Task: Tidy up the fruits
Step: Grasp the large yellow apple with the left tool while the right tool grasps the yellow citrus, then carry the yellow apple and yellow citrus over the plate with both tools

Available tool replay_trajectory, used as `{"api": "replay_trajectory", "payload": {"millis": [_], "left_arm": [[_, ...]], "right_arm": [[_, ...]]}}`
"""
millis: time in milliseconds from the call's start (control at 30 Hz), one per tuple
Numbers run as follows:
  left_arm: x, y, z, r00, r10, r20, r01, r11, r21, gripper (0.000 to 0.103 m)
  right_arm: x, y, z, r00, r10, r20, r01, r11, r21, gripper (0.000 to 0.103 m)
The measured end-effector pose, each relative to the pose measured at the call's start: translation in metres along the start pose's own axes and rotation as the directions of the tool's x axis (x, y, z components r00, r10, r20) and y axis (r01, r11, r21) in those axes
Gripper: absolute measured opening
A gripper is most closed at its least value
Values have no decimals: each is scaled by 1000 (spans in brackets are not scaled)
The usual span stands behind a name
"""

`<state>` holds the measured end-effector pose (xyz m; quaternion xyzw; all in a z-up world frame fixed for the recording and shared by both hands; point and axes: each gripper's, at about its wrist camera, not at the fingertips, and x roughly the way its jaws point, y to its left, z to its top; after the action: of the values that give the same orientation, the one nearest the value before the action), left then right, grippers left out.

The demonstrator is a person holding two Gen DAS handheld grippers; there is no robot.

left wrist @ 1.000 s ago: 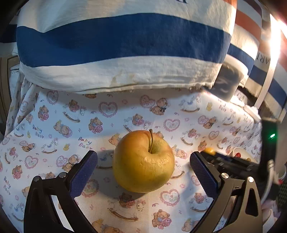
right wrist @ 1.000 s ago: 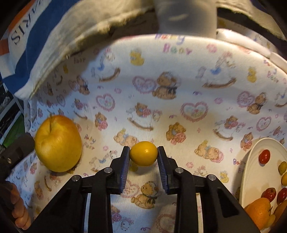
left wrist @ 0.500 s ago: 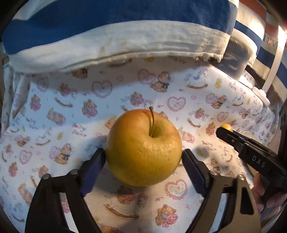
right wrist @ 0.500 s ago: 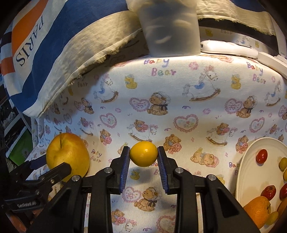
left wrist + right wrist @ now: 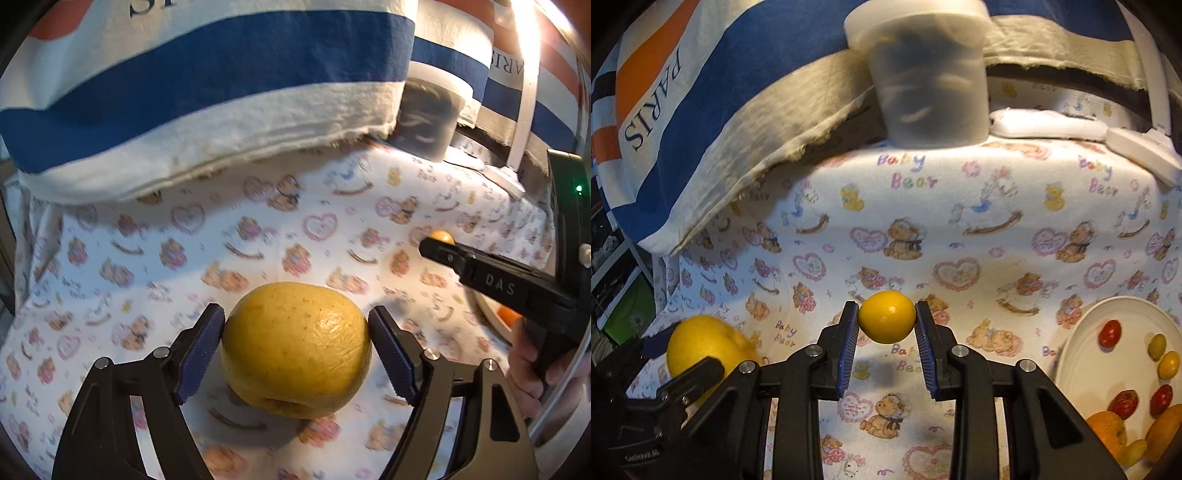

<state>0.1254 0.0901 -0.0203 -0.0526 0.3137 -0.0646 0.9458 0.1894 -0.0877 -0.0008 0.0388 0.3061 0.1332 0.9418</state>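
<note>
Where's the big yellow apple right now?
The yellow apple sits between the pads of the left gripper, low and central in the left wrist view, over the teddy-bear cloth. The right wrist view shows it far left.

Two handheld grippers, each built of matte black plastic arms with triangular cut-outs and round silver screw heads at the joints. The left gripper [image 5: 296, 350] has ribbed dark blue finger pads [image 5: 201, 347]. The right gripper [image 5: 886, 323] has matching ribbed blue pads [image 5: 848, 347]; from the side, its black body carries raised letters "DAS" and a small green light.
</note>
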Motion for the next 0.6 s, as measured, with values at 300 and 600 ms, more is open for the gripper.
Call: {"api": "replay_trajectory", "payload": {"millis": [300,600], "left_arm": [[3,-19,-3,996,56,-74,-48,993,103,86],[39,-26,-27,946,105,-308,-51,983,177,88]], "right_arm": [[-19,-3,-2,1000,-20,-10,20,999,-49,32],[-62,-24,-18,999,-35,-23,33,996,-81,32]]}}
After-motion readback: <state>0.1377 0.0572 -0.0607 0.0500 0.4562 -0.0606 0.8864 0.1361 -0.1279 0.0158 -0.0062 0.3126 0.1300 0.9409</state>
